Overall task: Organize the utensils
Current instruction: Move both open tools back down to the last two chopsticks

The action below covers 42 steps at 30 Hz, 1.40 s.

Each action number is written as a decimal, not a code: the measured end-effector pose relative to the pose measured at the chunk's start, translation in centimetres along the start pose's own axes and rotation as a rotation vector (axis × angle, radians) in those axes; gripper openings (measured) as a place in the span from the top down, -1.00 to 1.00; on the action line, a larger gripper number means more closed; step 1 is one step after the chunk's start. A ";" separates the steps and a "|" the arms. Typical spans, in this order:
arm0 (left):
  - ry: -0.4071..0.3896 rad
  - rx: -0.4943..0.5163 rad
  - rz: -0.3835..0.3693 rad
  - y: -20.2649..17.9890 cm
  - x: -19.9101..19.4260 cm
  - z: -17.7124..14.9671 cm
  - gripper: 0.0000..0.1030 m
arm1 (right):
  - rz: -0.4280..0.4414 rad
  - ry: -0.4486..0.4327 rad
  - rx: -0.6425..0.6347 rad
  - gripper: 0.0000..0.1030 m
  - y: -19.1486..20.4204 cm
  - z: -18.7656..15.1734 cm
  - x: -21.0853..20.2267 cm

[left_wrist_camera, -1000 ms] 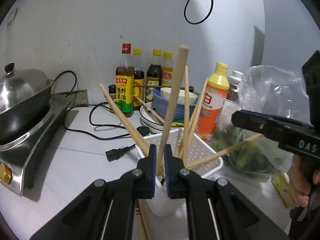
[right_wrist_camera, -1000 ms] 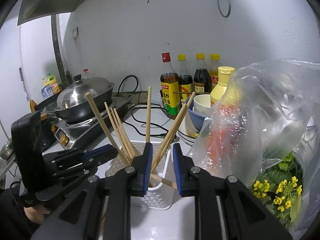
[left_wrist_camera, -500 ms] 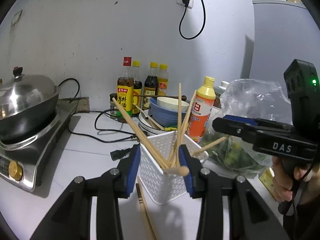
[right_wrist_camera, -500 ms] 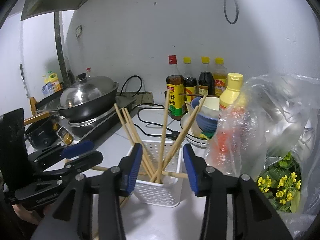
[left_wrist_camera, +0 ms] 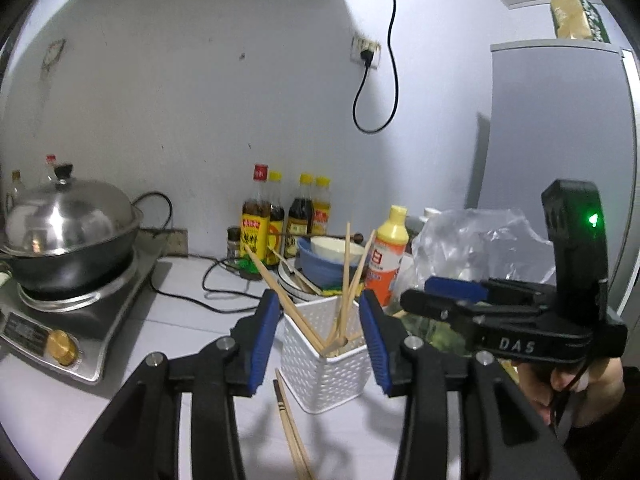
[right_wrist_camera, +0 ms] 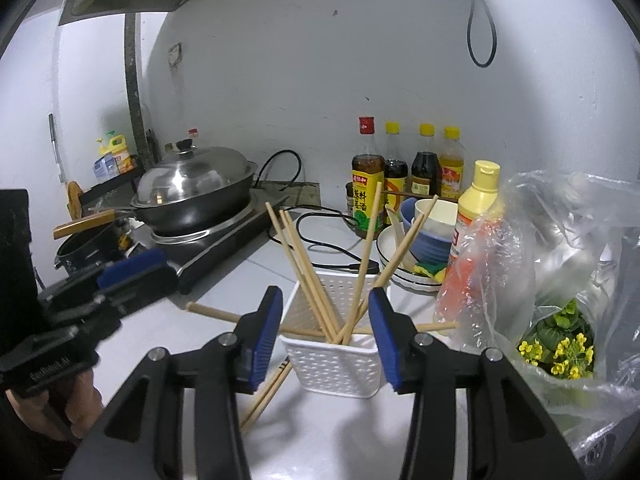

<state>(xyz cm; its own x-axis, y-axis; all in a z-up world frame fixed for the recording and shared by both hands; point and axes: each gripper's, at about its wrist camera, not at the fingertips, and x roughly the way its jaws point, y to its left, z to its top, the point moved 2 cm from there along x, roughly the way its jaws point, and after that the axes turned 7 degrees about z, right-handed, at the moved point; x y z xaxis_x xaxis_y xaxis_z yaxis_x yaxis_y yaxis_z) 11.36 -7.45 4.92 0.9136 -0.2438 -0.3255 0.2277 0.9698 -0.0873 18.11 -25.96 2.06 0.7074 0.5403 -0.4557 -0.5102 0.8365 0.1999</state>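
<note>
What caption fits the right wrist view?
Open right gripper facing the white basket of chopsticks.

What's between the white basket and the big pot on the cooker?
In the right wrist view, between white basket and pot: bare counter, a black cord, and one loose chopstick.

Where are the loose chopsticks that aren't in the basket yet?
The loose chopsticks lie flat on the counter against the white basket, on its left in the right wrist view, below the left gripper.
</note>
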 end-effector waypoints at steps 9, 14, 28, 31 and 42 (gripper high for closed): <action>0.002 -0.005 0.035 1.2 -2.9 -1.4 0.18 | 0.002 0.012 -0.015 0.06 2.6 -1.3 -1.2; 0.032 -0.032 0.059 3.0 -3.7 -3.2 0.18 | 0.009 0.041 -0.020 0.06 4.1 -2.8 -1.0; 0.103 -0.081 0.127 7.9 -4.1 -6.8 0.17 | 0.030 0.159 0.001 0.06 5.8 -6.6 3.1; 0.120 -0.091 0.135 8.8 -3.7 -7.5 0.17 | 0.034 0.191 0.010 0.06 5.7 -7.2 4.6; 0.200 -0.168 0.148 12.7 -1.0 -10.6 0.17 | -0.010 0.351 0.041 0.09 4.4 -11.3 11.3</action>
<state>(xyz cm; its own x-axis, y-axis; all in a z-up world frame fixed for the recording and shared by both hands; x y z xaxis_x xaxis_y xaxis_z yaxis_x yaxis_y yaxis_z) 9.75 5.08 -5.83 0.8446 -0.1127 -0.5234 0.0233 0.9844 -0.1744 18.39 -17.23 -11.99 0.4970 0.4737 -0.7270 -0.4789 0.8484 0.2255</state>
